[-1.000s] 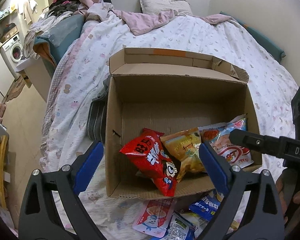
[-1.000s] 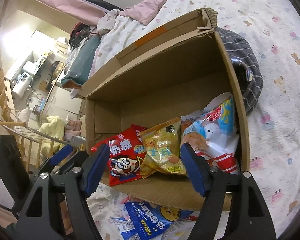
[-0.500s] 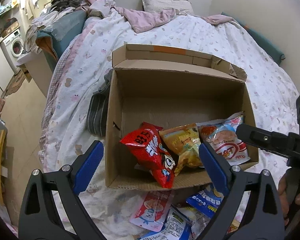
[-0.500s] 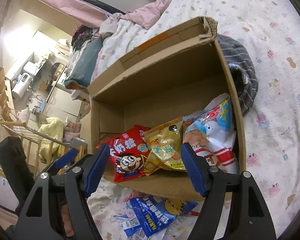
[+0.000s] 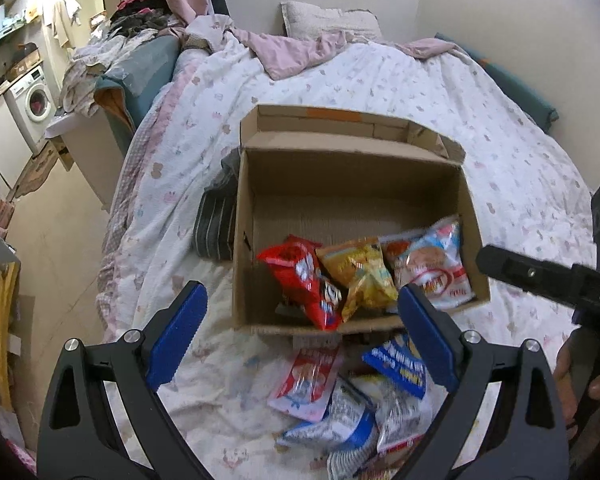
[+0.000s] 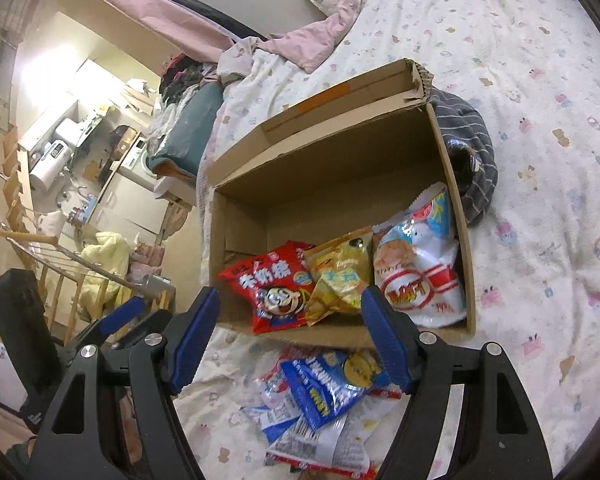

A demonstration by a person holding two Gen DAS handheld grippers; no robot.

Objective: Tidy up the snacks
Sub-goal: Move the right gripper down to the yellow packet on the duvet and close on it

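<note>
Both my grippers, left gripper (image 5: 300,332) and right gripper (image 6: 290,334), are spread and empty above the loose snack packets (image 6: 320,408) piled on the bed (image 6: 540,240). I count four or five packets; next pick is the blue packet (image 6: 324,390). Beyond, the cardboard box (image 5: 244,240) holds three bags: red (image 5: 308,280), yellow (image 5: 360,276), white (image 5: 432,268).

A bed (image 5: 440,92) with a white, small-print quilt carries everything here. On it sits an open cardboard box (image 5: 244,264), its far flap folded back. A dark striped garment (image 5: 214,228) lies pressed against the box's side. Loose snack packets (image 5: 340,412) are heaped on the quilt just before the box's near wall. A rumpled pink blanket (image 5: 296,50) and a pillow (image 5: 328,22) lie at the head.
</note>
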